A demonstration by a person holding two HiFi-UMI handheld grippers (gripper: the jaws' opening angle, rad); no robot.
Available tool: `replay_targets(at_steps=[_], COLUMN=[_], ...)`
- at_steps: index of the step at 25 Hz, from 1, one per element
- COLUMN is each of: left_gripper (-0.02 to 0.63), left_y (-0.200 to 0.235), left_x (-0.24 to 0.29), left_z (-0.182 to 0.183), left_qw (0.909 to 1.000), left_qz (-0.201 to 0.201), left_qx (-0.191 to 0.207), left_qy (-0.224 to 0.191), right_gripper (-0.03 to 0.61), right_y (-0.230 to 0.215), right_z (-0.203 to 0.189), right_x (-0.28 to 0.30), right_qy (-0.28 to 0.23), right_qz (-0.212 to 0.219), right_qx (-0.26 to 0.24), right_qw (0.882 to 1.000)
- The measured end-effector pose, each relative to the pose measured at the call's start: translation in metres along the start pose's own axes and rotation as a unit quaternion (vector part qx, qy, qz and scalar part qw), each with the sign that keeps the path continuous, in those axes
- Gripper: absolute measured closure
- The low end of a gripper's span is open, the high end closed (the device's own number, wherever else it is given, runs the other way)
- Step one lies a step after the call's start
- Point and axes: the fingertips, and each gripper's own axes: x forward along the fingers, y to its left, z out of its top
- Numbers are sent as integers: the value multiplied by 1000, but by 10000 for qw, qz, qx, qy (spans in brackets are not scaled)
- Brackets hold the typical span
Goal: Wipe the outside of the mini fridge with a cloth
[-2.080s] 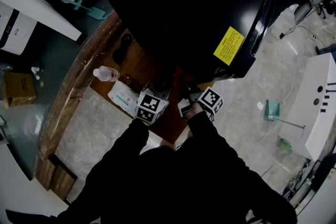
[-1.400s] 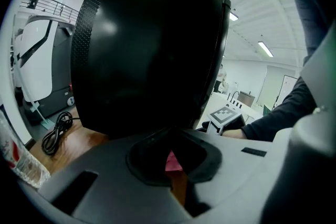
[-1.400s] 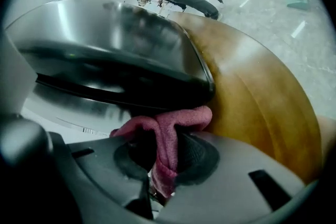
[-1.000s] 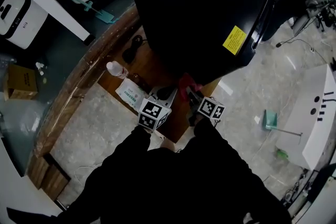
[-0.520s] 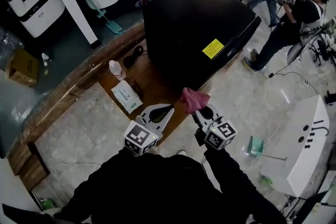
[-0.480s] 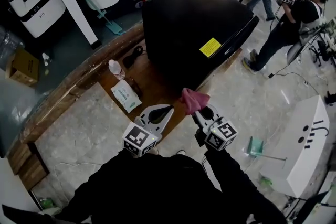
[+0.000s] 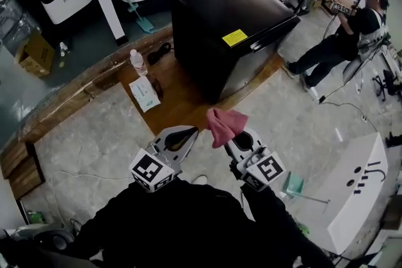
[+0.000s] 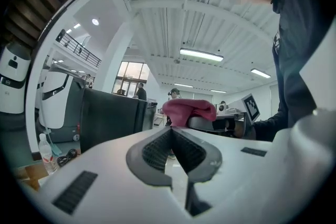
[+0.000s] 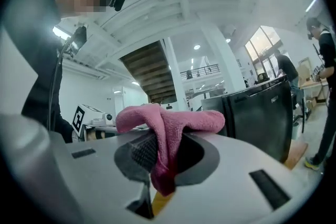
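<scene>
The black mini fridge (image 7: 229, 25) stands on a low wooden platform (image 7: 188, 103), a yellow label on its top; it also shows in the left gripper view (image 8: 110, 118) and the right gripper view (image 9: 262, 110). My right gripper (image 7: 230, 139) is shut on a pink cloth (image 7: 224, 124), which bunches over the jaws (image 9: 168, 122). It hangs in the air well short of the fridge, touching nothing. My left gripper (image 7: 188, 132) is beside it, shut with nothing held (image 8: 172, 135).
A water bottle (image 7: 137, 62), a wipes packet (image 7: 144, 93) and a black cable (image 7: 158, 52) lie on the platform left of the fridge. A person (image 7: 342, 41) sits at the far right. A teal dustpan (image 7: 292, 185) and a white unit (image 7: 358, 198) stand on the marble floor.
Both grippers and the cloth have drawn back from the fridge's near side and now hang over the marble floor. The fridge looks smaller and farther away.
</scene>
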Motion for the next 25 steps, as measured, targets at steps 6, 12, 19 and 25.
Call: replay_targets(at_steps=[6, 12, 19, 25], left_gripper=[607, 607, 607, 607], left_y=[-37, -61, -56, -56], left_x=[-5, -7, -12, -9], left_z=[2, 4, 2, -1], left_qw=[9996, 9993, 9993, 9994], left_qz=[148, 184, 261, 248], left_qx=[197, 255, 199, 210], left_qy=[-103, -178, -163, -88], right_gripper=[523, 523, 523, 523], right_y=[19, 25, 25, 22], right_z=[3, 9, 11, 8], right_x=[-31, -56, -55, -57], right_qy=[-9, -139, -163, -123], right_qz=[106, 76, 73, 83], right_qx=[-362, -455, -479, -498], right_qw=[9993, 9988, 9987, 9987])
